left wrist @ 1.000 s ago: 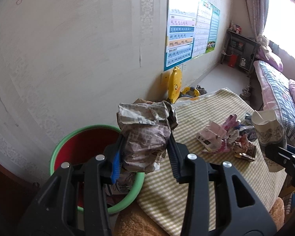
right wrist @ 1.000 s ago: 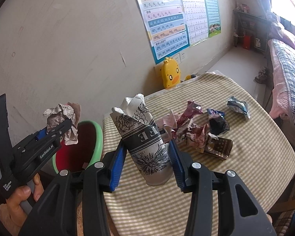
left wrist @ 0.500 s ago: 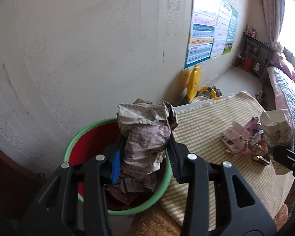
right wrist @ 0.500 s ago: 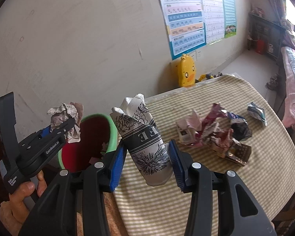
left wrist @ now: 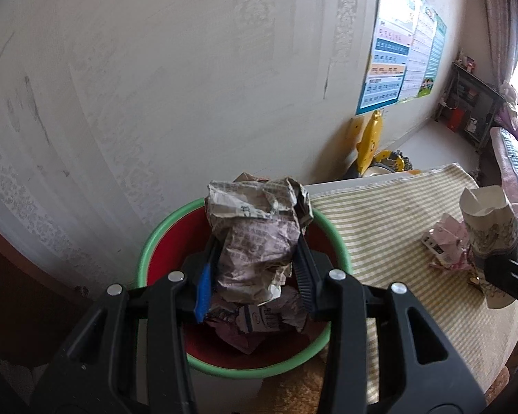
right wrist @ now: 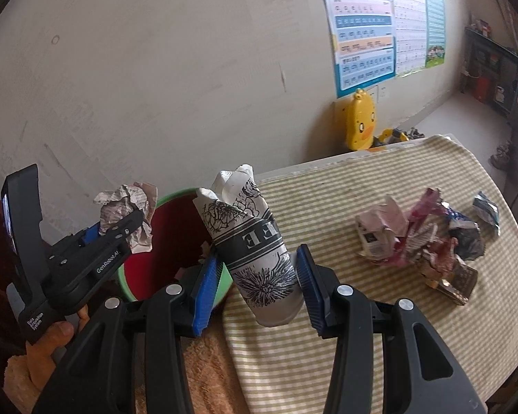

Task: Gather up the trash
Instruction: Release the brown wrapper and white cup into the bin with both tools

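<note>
- Crumpled newspaper wad (left wrist: 255,241): pinched between the fingers of the left tongs (left wrist: 255,276), held directly above the open mouth of the bin (left wrist: 155,241).
- Bin: red inside, green rim, standing beside the wall at the near-left end of the bench (left wrist: 397,234). Crumpled wrappers (left wrist: 259,321) already lie inside it.
- Paper cup (right wrist: 259,248): crushed at the mouth, printed with black flowers and a dark lettered band. It is pinched between the blue pads of the right tongs (right wrist: 259,276), tilted, over the bench edge just beside the bin (right wrist: 165,241).
- Left tongs in the right wrist view (right wrist: 121,227): gripped from below by a hand (right wrist: 51,341), with the newspaper wad (right wrist: 127,210) above the far-left rim of the bin.
- Bench: covered by a green-and-cream checked cloth (right wrist: 380,327).
- Remaining trash pile (right wrist: 424,238): crumpled pink, white and dark wrappers lying together on the cloth, well apart from the bin.
- One separate blue-and-silver wrapper (right wrist: 487,210) lies near the far-right edge of the cloth, just beside the pile.
- Yellow duck toy (right wrist: 361,124): on the floor against the wall, beyond the bench.
- Wall posters (right wrist: 362,27): hung above the toy.
</note>
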{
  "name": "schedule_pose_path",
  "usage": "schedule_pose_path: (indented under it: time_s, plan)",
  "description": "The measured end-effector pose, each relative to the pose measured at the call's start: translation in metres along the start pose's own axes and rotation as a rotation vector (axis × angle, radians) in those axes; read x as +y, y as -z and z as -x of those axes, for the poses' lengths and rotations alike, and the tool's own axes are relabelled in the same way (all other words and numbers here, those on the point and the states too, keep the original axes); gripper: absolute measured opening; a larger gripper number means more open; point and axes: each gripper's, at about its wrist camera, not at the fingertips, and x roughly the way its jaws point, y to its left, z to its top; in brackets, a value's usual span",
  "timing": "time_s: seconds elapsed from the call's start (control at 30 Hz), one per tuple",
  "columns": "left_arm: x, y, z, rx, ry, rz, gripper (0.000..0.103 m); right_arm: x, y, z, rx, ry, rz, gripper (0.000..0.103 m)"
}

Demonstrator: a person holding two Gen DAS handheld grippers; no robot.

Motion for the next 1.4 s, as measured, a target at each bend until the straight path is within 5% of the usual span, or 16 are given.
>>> schedule_pose_path:
  time_s: [0.67, 1.4]
  plan:
    - [0.041, 0.016, -0.03, 0.084, -0.057, 0.083, 0.039, 0.043, -0.03, -0.061, 0.054, -0.131, 0.018, 0.042]
    - [0.052, 0.021, -0.048, 0.125, -0.061, 0.109, 0.039, 0.061, -0.035, -0.089, 0.103, -0.158, 0.034, 0.042]
